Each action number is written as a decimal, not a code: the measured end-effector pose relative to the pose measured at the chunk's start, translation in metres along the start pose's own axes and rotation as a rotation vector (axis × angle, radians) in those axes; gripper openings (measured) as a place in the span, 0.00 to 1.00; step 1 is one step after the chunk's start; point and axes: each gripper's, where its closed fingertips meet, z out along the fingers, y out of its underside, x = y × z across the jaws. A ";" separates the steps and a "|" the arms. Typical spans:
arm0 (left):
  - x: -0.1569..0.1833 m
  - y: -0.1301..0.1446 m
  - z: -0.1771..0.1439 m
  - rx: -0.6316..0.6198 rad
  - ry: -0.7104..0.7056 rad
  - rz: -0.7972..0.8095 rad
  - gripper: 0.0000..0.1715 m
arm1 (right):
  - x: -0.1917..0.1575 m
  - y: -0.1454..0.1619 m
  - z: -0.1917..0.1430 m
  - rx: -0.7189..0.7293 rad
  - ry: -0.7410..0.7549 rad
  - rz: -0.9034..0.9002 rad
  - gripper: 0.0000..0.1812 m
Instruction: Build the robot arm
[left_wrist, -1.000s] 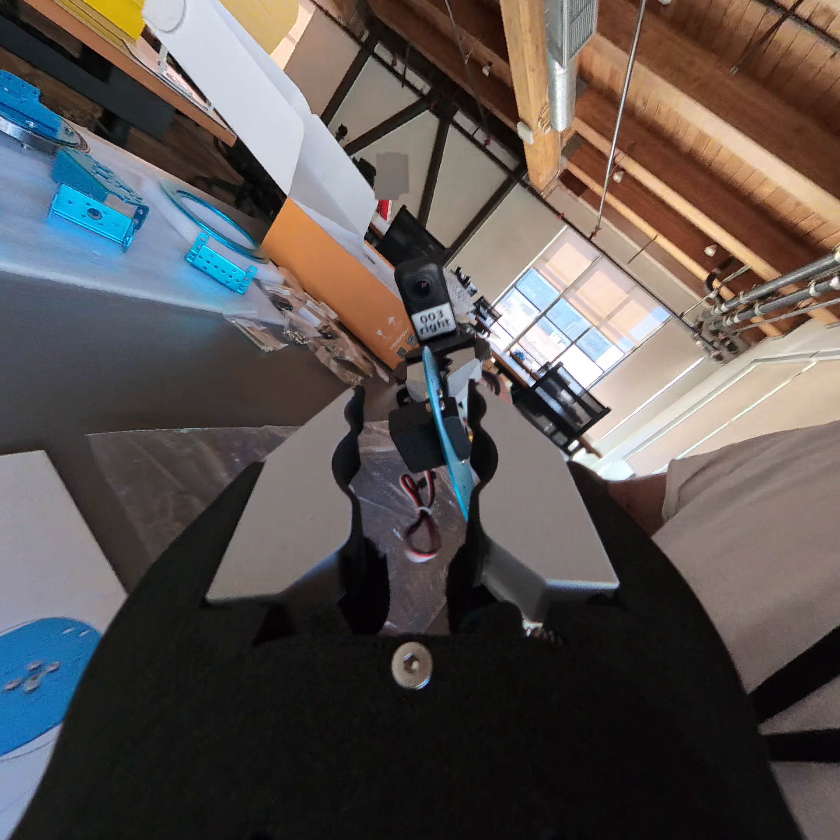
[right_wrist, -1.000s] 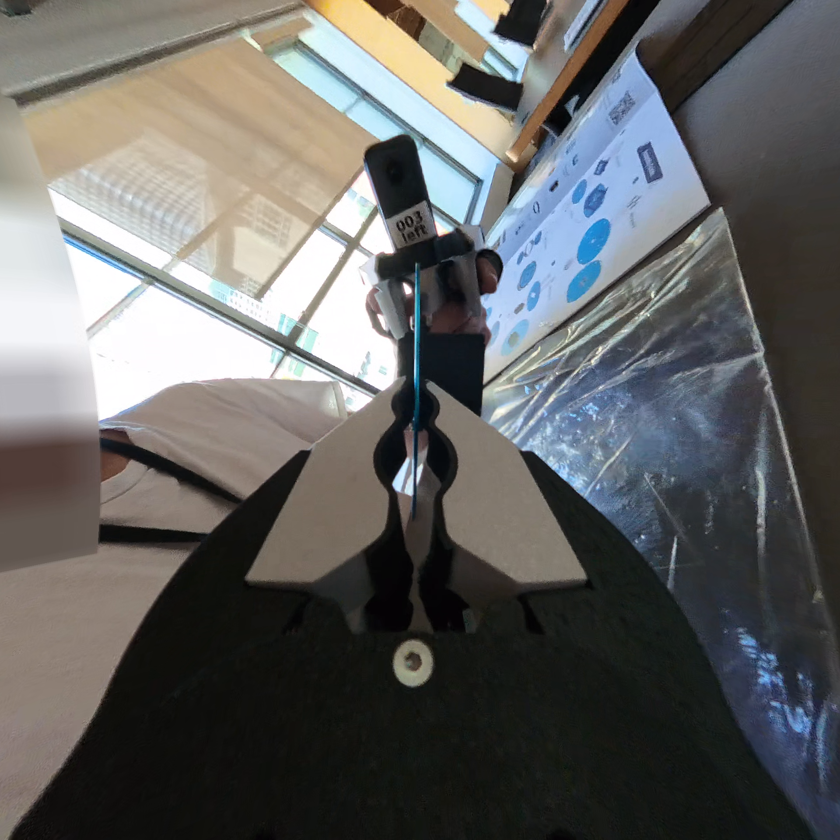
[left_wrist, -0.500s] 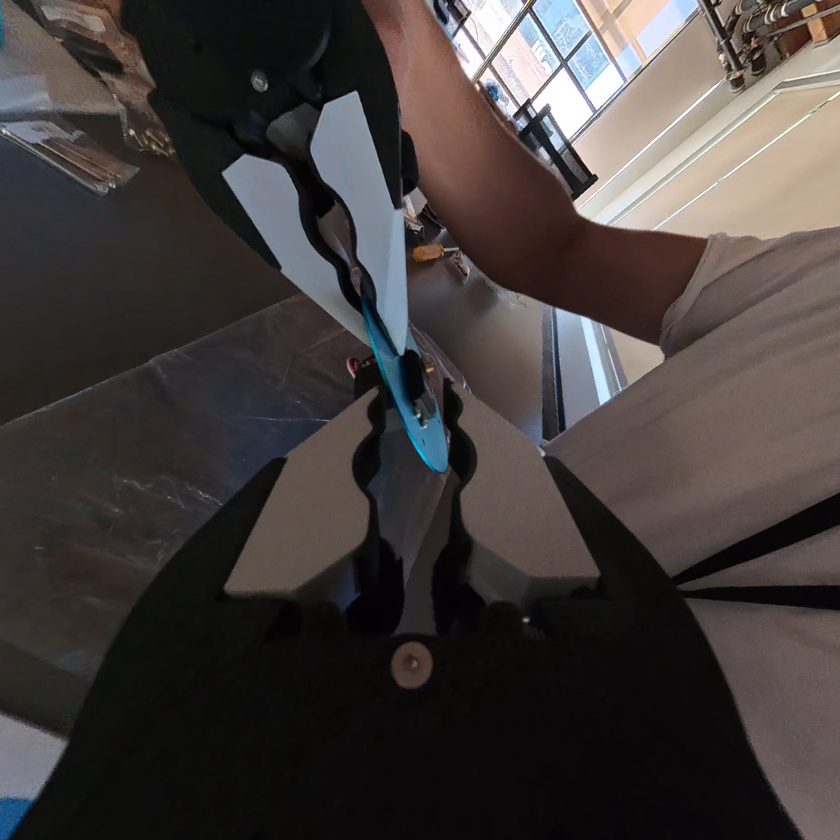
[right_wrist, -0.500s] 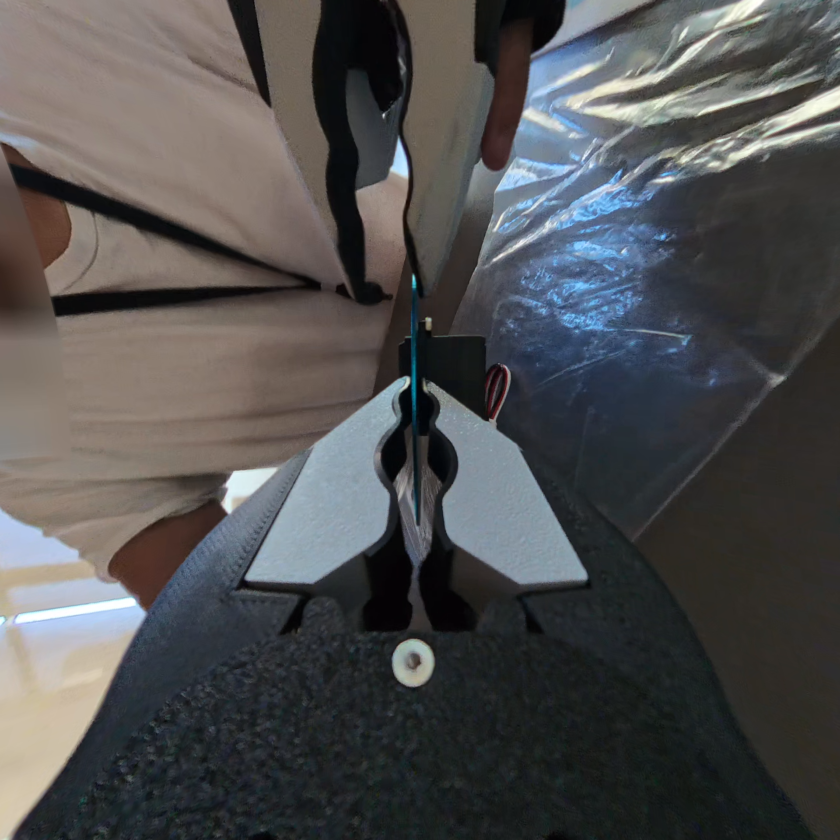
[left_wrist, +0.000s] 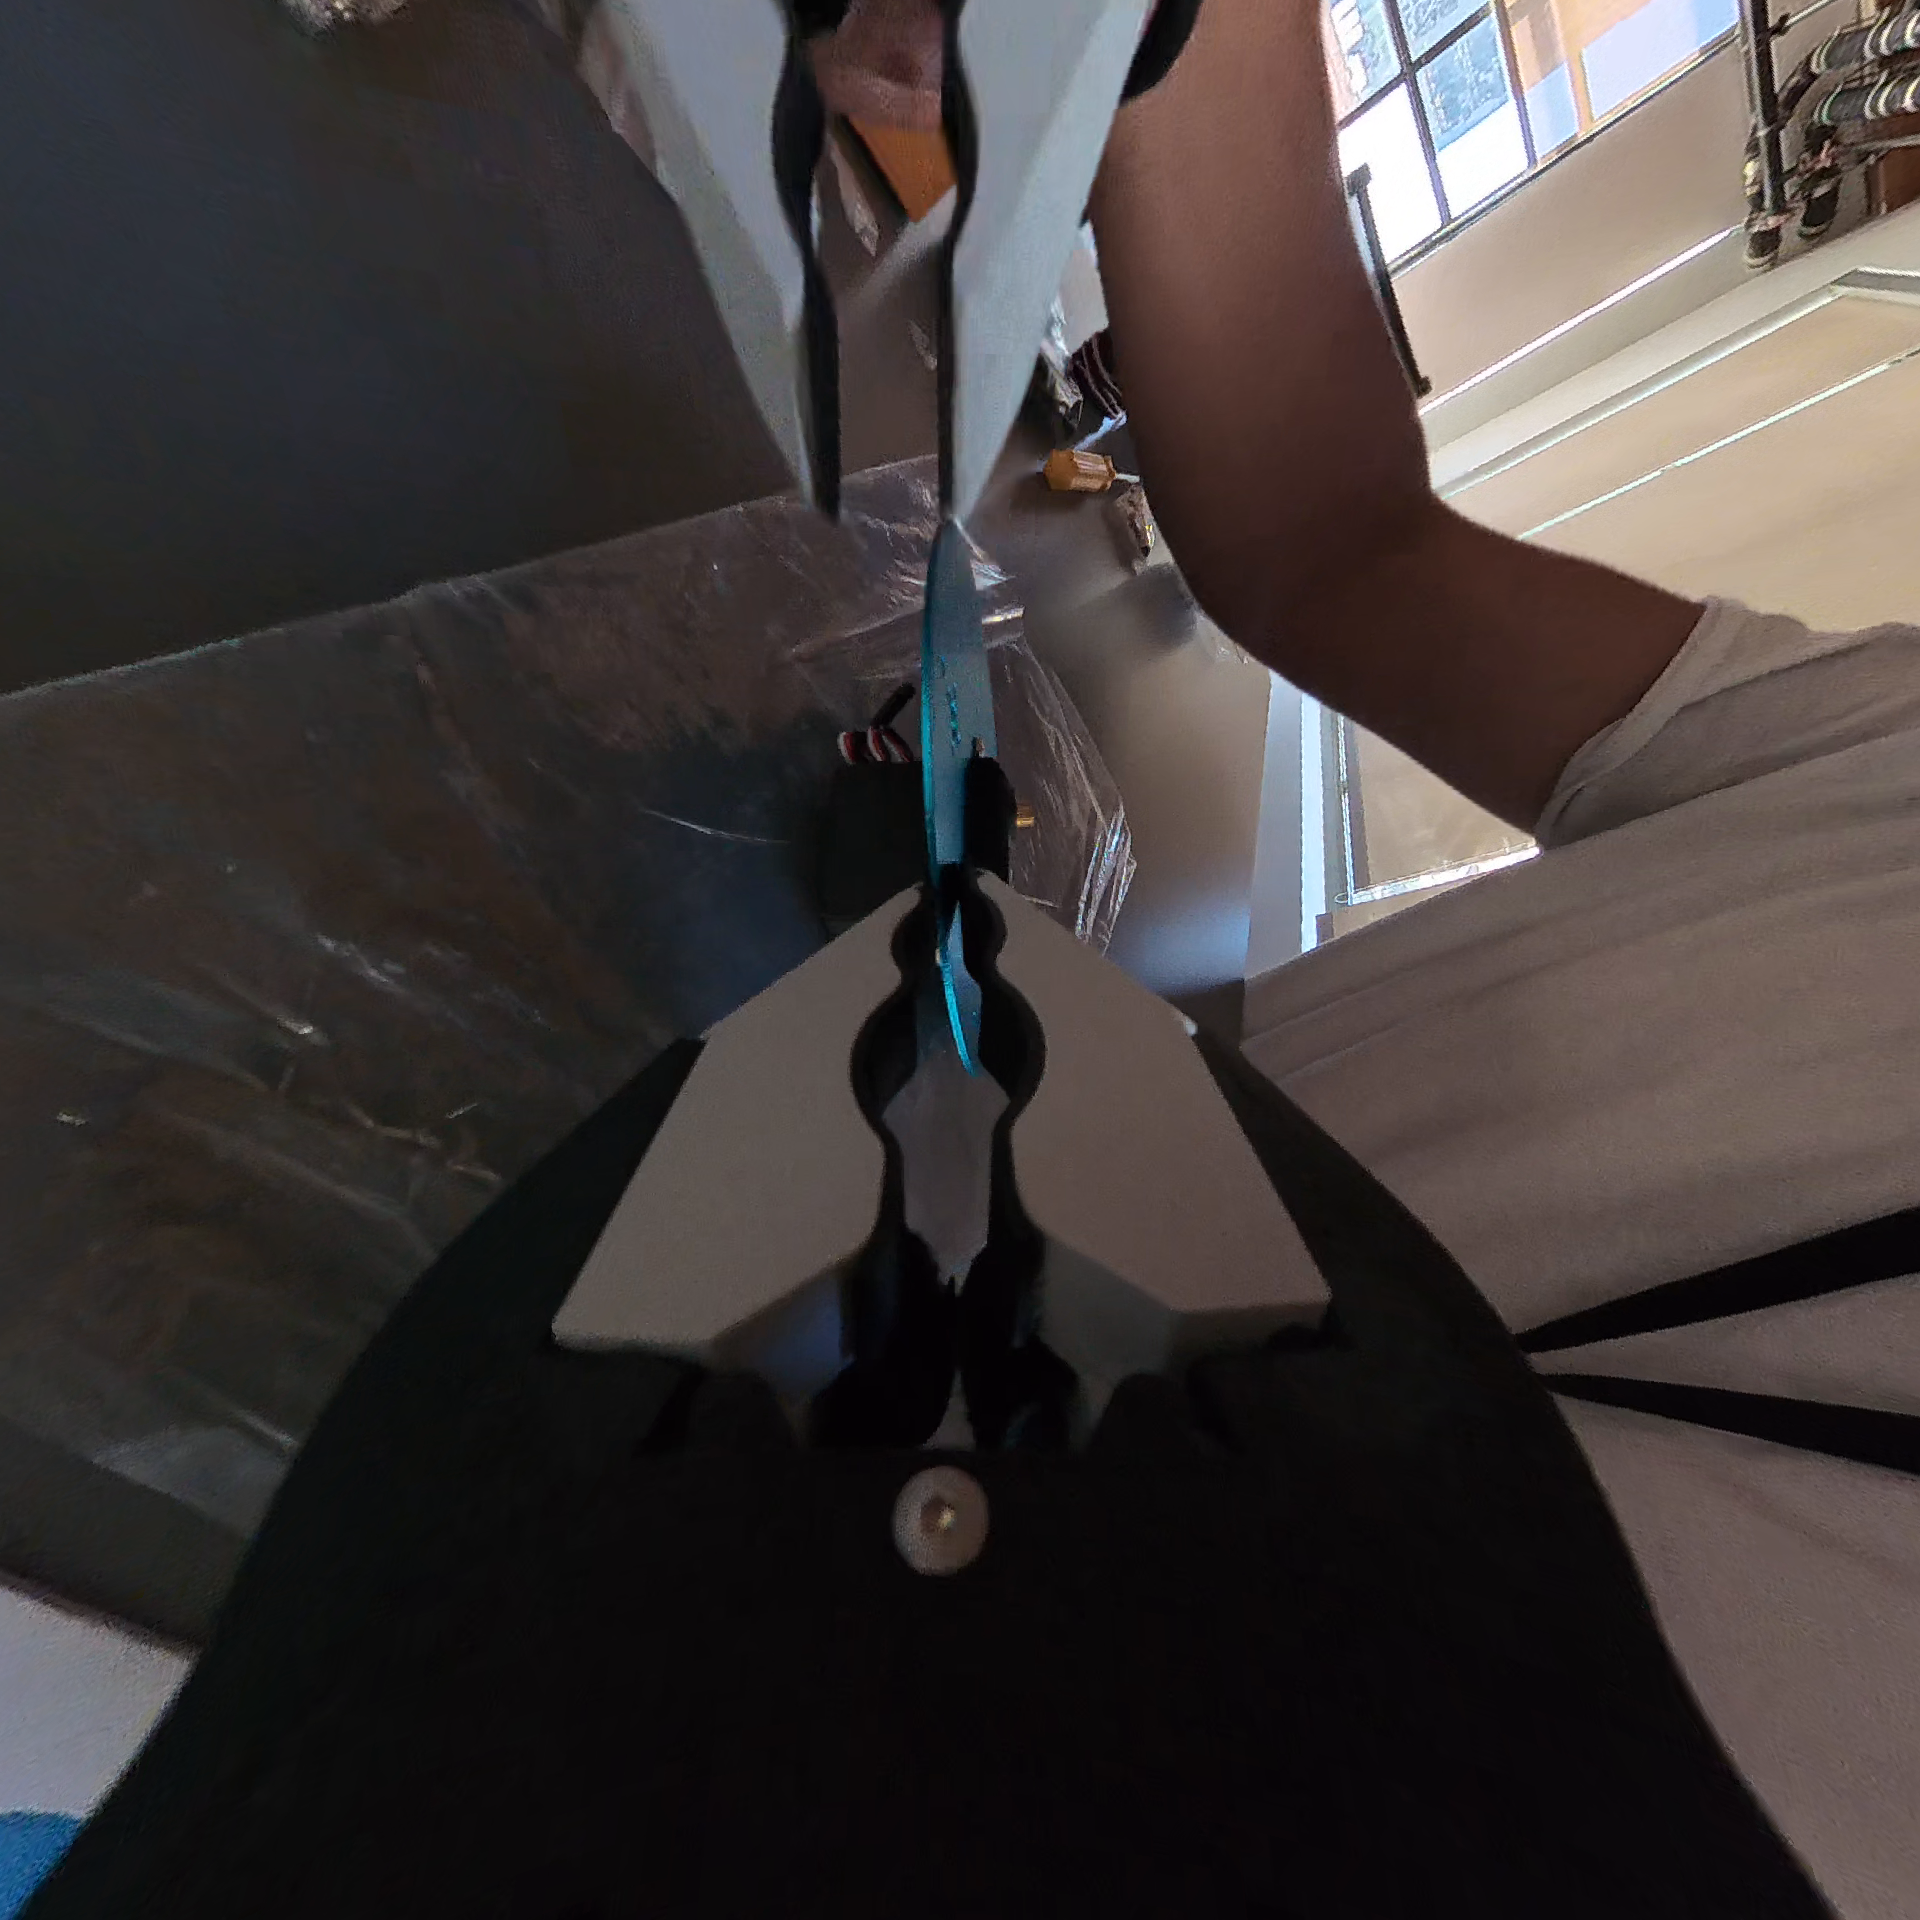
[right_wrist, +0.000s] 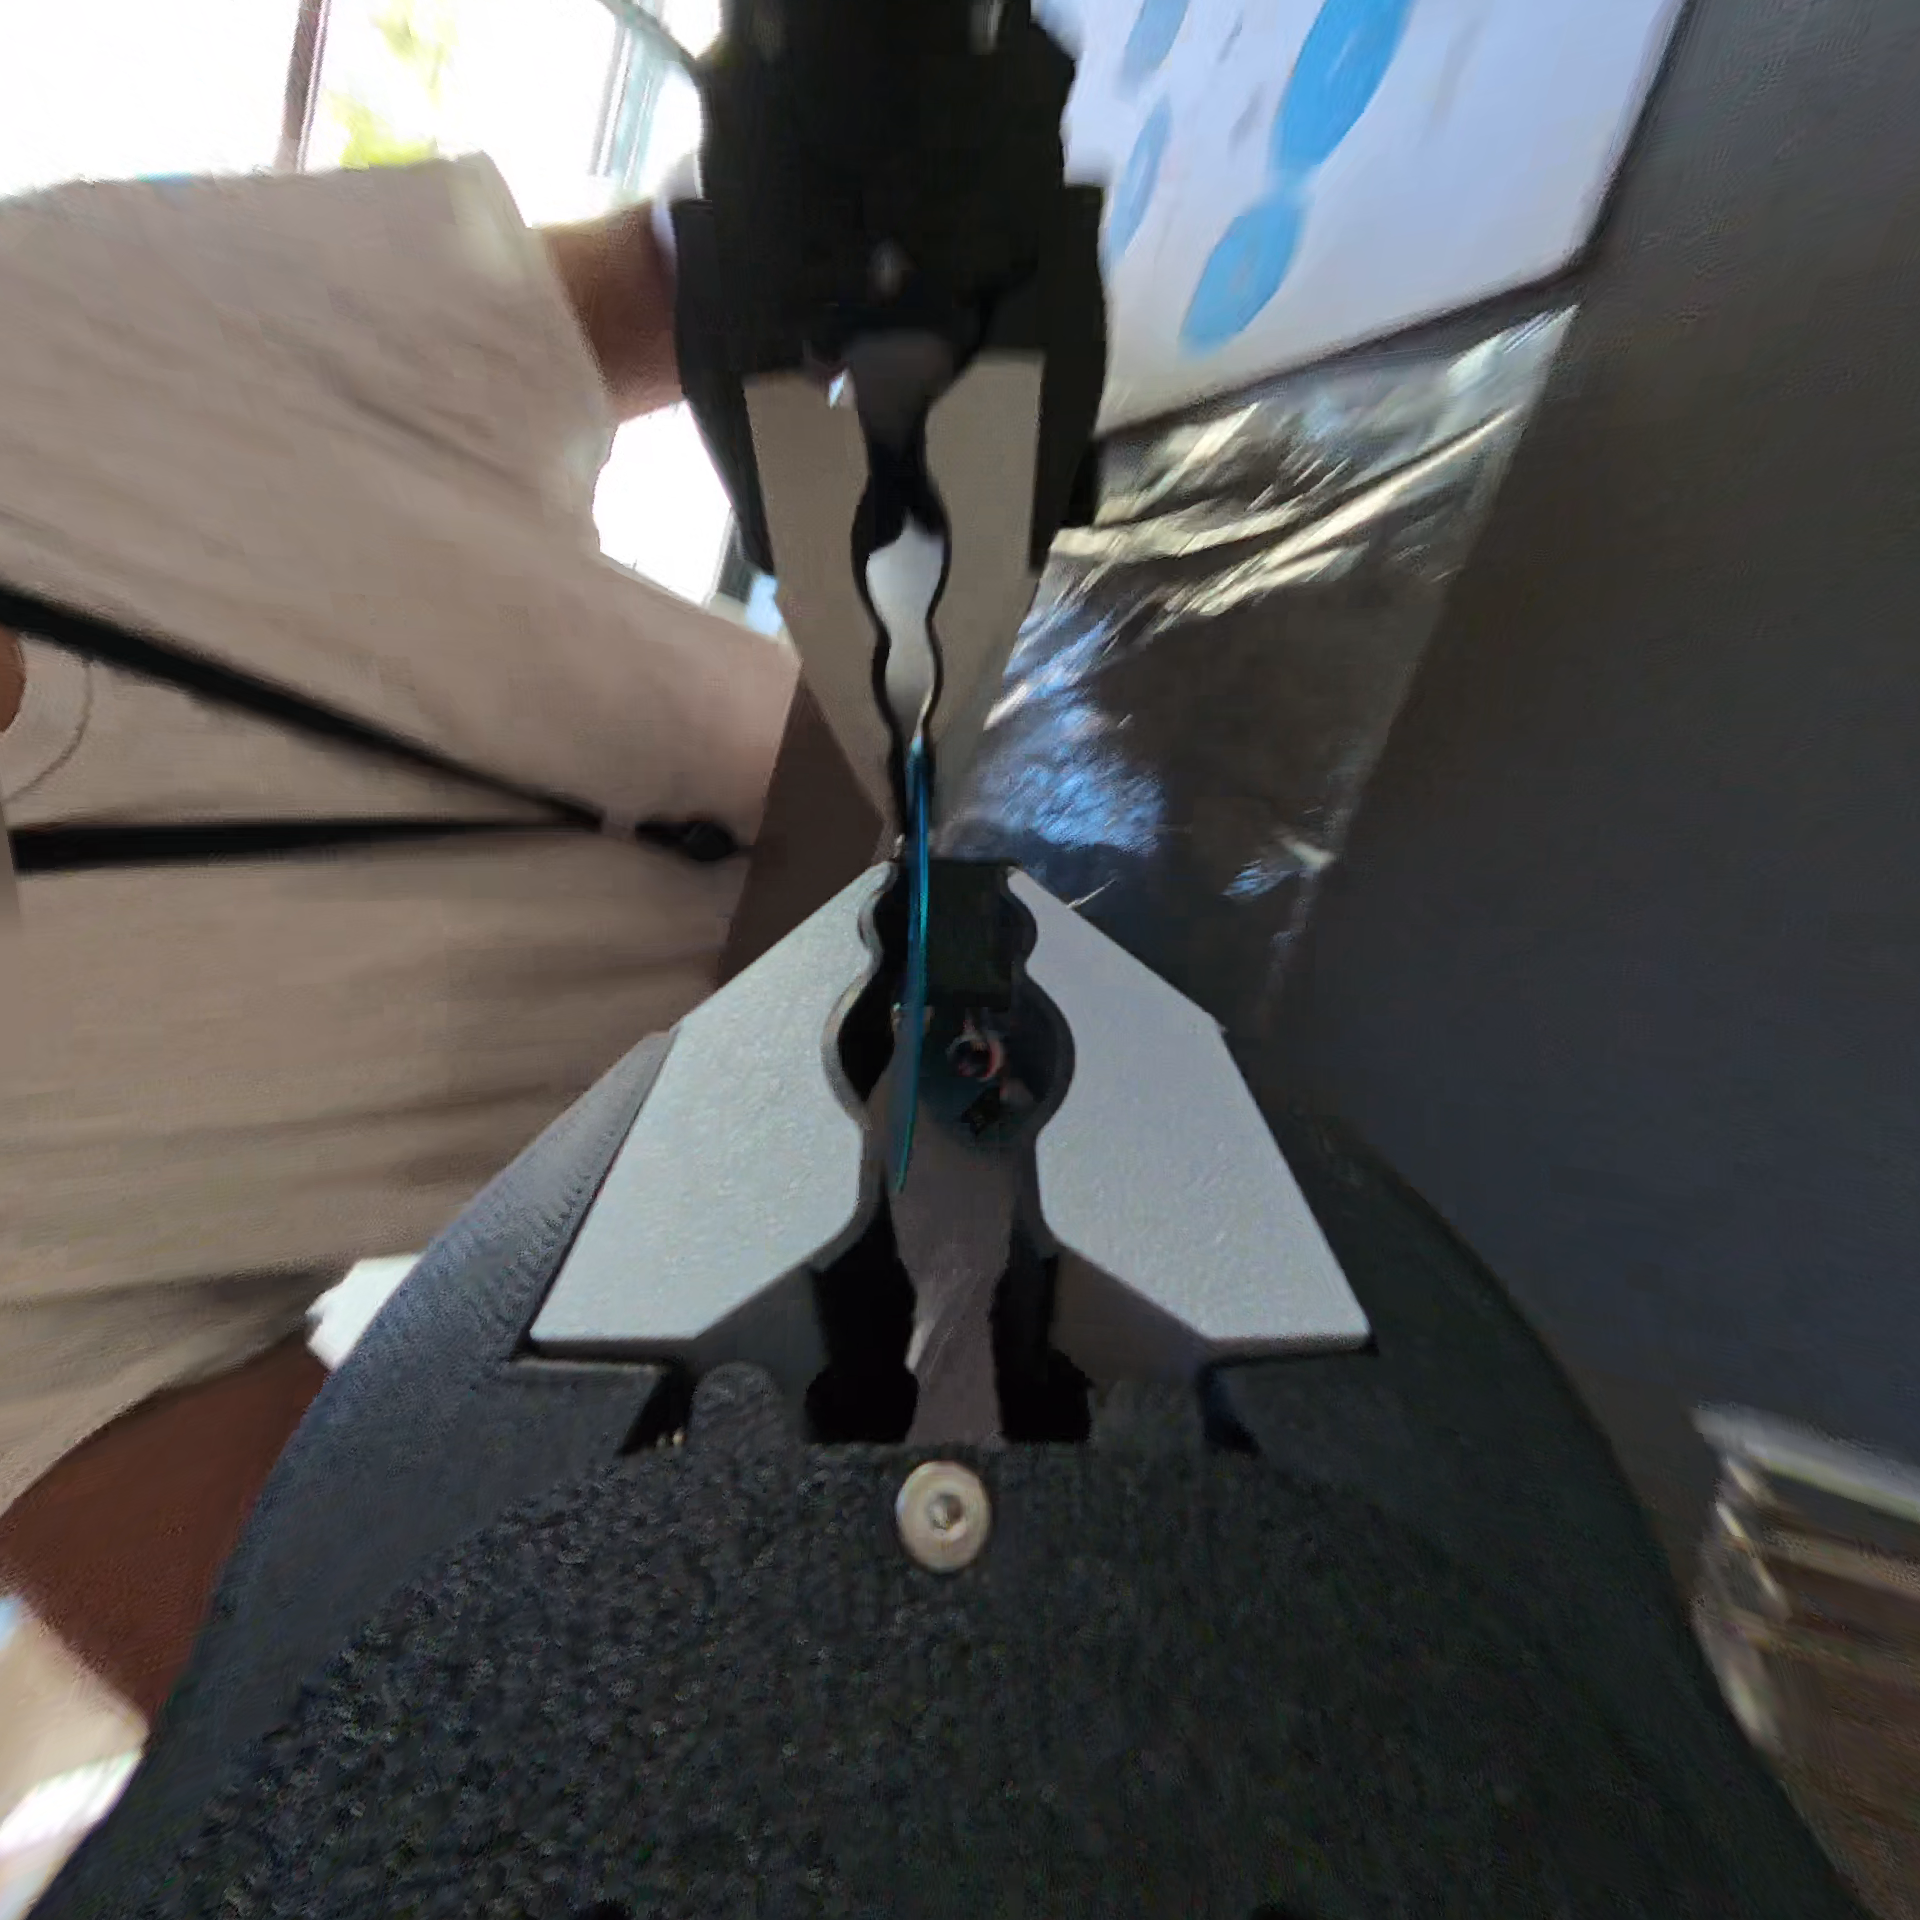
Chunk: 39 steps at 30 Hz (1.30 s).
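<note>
L gripper (left_wrist: 951, 894) pinches blue disc (left_wrist: 956, 727) edge; R gripper (right_wrist: 945, 883) spread w/ disc + black block (right_wrist: 971, 935) between, grip unclear.

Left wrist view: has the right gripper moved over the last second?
Yes. Against the left gripper, fixed in frame, the right gripper swung from dead ahead to the frame's top, jaws now apart at the far edge of the blue disc.

Each black textured gripper body (right_wrist: 935, 1662) carries two grey wavy-edged fingers (right_wrist: 727, 1143) and a silver screw (right_wrist: 941, 1528). The person wears a beige short-sleeved shirt (left_wrist: 1610, 1091) crossed by black straps (left_wrist: 1714, 1403).
</note>
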 end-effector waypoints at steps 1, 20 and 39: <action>-0.003 -0.001 -0.001 0.010 -0.009 -0.007 0.02 | 0.002 -0.007 -0.012 0.096 0.063 -0.021 0.07; 0.023 0.052 -0.170 0.401 -0.622 0.392 0.17 | -0.087 0.082 0.011 0.944 0.976 -0.152 0.13; 0.038 0.181 -0.232 0.508 -0.901 0.339 0.17 | -0.062 0.094 0.032 0.863 1.324 -0.108 0.15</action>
